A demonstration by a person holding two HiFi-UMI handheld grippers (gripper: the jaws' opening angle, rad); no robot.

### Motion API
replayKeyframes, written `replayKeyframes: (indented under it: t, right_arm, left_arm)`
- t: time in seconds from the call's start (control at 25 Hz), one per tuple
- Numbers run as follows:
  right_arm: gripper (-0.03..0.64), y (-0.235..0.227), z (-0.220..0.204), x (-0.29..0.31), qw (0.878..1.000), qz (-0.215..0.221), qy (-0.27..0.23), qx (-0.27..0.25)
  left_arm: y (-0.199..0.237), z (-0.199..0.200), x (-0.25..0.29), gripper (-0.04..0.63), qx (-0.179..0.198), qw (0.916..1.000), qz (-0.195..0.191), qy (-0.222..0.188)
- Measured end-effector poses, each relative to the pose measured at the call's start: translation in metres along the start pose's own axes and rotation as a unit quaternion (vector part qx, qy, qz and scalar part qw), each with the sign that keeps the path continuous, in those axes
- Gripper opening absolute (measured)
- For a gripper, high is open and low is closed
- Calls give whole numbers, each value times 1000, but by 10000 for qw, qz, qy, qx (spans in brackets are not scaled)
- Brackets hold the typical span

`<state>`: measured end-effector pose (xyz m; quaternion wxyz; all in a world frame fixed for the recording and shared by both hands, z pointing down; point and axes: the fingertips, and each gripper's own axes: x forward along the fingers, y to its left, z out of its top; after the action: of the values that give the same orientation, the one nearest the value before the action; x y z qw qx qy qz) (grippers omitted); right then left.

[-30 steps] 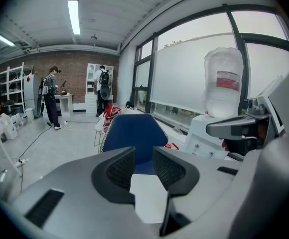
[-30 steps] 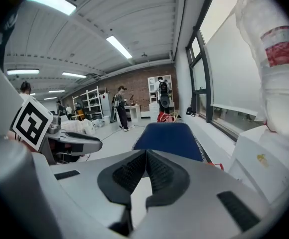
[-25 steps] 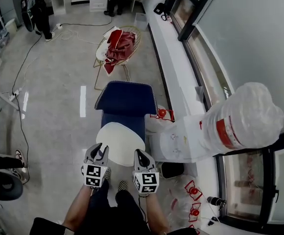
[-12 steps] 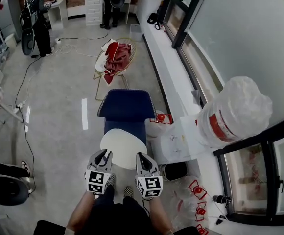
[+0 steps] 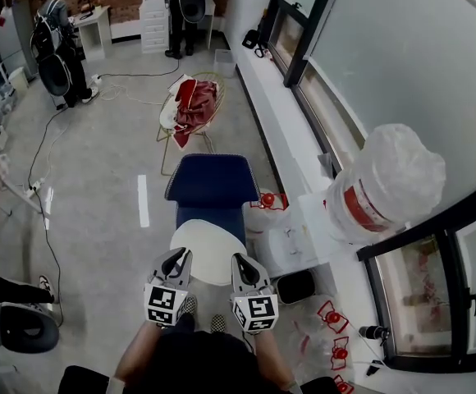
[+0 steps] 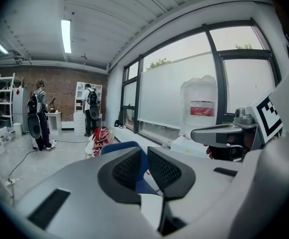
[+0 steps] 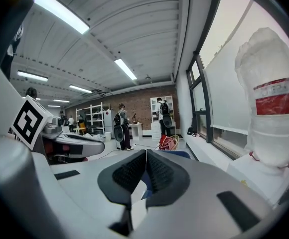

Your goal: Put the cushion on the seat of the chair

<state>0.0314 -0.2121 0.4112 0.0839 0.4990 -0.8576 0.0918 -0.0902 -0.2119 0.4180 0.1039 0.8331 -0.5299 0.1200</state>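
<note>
A white oval cushion point(image 5: 206, 248) lies on the near part of a blue chair point(image 5: 212, 185), which stands on the floor in front of me. Both grippers hover side by side above the cushion's near edge and hold nothing. My left gripper point(image 5: 177, 258) has just been closing; in the left gripper view a narrow gap remains at its tips point(image 6: 144, 159), with the blue chair point(image 6: 115, 147) showing beyond. My right gripper point(image 5: 240, 262) has its pads pressed together point(image 7: 146, 156) with nothing between them.
A wire chair with red cloth point(image 5: 190, 105) stands farther back. To the right are a water dispenser with a wrapped bottle point(image 5: 383, 183) and the window ledge point(image 5: 283, 113). People stand by the far shelves point(image 5: 54, 52). A cable point(image 5: 45, 187) runs along the floor on the left.
Both grippers have risen off the cushion's near edge toward me. The left jaws have gone from wide apart to nearly closed. The cushion stays on the chair.
</note>
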Motion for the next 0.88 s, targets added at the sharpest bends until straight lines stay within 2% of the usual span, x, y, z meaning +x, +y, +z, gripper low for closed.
replayKeyframes:
  t: [0.6, 0.88]
  right_arm:
    - [29, 12, 8, -18, 9998, 100, -188, -50]
    - [29, 9, 8, -22, 9997, 43, -227, -35]
  left_arm:
    - [-14, 15, -19, 41, 215, 9994, -73, -251]
    - [-16, 12, -21, 32, 196, 9994, -102, -251]
